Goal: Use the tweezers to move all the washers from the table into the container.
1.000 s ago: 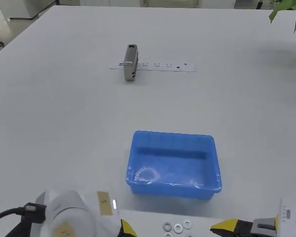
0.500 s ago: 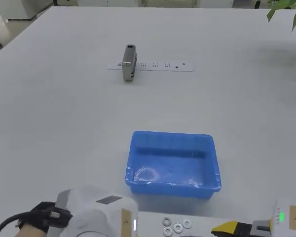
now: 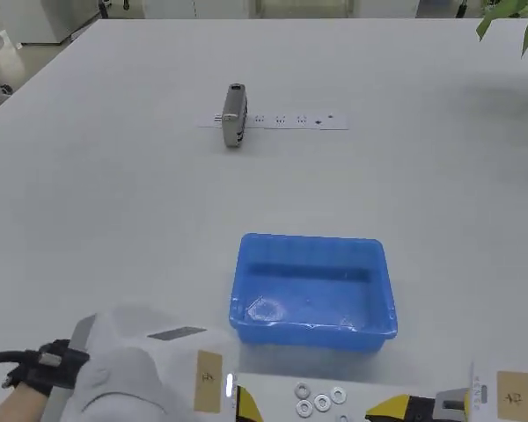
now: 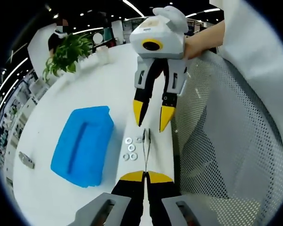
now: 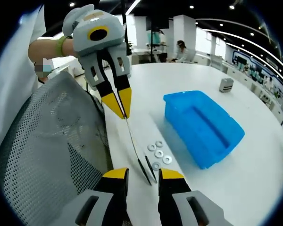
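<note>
Currently the left claw [image 4: 145, 174] is clamping the tweezers [image 4: 145, 147] by their back end, while the right claw [image 5: 144, 173] is standing spread around their prongs, gripping nothing. Just beside the tweezers, several washers [image 4: 130, 149] are lying loose on the surface [image 3: 158, 202] near its front edge. Beyond them the blue container [image 3: 312, 294] is sitting; a pale glint inside is too blurred to read. Judging by this, nearly the whole job is waiting to be done.

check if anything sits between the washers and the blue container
Nothing visible does. The washers lie on bare table just in front of the blue container, and only its own near wall rises between them and the inside.
</note>
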`<state>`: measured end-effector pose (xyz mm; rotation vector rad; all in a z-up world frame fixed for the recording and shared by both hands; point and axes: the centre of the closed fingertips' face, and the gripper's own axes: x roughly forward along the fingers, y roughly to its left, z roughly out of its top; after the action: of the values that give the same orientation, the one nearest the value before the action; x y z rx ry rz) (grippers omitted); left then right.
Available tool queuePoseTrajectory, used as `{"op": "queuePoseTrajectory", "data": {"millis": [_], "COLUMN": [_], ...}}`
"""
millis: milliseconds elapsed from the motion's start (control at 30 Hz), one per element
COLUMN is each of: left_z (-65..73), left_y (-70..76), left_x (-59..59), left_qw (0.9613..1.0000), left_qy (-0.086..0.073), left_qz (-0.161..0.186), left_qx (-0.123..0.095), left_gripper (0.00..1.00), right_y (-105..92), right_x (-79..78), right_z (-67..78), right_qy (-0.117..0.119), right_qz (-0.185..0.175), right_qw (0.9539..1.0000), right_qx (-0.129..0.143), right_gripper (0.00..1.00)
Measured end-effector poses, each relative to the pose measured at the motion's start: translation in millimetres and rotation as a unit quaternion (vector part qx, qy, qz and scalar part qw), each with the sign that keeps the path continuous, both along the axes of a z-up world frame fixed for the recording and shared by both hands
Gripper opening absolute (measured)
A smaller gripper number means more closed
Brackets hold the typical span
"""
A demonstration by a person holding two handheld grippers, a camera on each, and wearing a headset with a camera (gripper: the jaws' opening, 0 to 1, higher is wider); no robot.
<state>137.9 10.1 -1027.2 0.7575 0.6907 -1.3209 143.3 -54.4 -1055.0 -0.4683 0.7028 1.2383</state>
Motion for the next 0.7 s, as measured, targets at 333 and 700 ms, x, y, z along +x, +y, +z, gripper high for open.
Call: {"op": "queuePoseTrajectory", "data": {"millis": [333, 700], "left_z": [29.4, 44.3], "left_y": [-18.9, -30.4], "left_x": [-5.1, -7.6], "left_qw": [0.9997, 0.9989], "left_qy": [-0.007, -0.017], "left_qz": [-0.014, -0.032], "left_qx": [-0.020, -0.030], "left_gripper": [0.00, 0.00], "right_y": [14.9, 26.1], "right_x": [-1.4, -3.2], "right_z": [4.1, 2.9], "right_qy": [-0.014, -0.017], "right_qz": [0.031, 0.060], "right_qw": [0.9994, 0.9980], "right_qx": [0.011, 0.012], "right_gripper": [0.19, 0.12]}}
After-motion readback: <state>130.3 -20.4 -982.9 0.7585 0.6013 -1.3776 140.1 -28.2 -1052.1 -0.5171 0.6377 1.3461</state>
